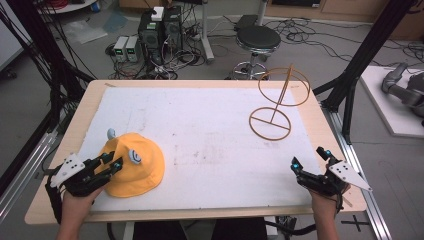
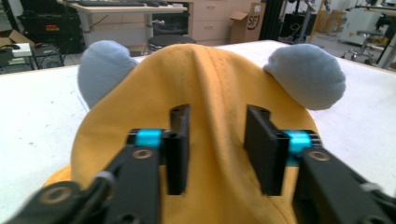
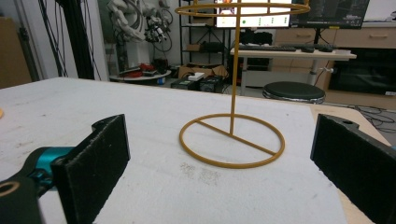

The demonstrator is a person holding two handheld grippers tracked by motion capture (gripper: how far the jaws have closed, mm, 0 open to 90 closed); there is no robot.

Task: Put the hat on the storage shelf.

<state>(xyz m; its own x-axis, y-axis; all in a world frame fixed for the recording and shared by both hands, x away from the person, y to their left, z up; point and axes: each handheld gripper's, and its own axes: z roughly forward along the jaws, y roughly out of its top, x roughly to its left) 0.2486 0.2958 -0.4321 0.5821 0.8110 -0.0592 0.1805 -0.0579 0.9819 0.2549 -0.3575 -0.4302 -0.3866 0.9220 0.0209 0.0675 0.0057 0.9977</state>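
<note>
The yellow hat [image 1: 134, 167] was straddled by the parted left gripper [image 1: 113, 161]; the wire stand [image 1: 272, 107] was faced by the wide-open right gripper [image 1: 310, 157].

A yellow hat [image 1: 132, 167] with grey ears lies near-left; a gold wire stand [image 1: 274, 105] stands upright far-right.

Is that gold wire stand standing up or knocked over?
Upright: the wire hat stand rests flat on its bottom ring, its pole rising to the top ring.
</note>
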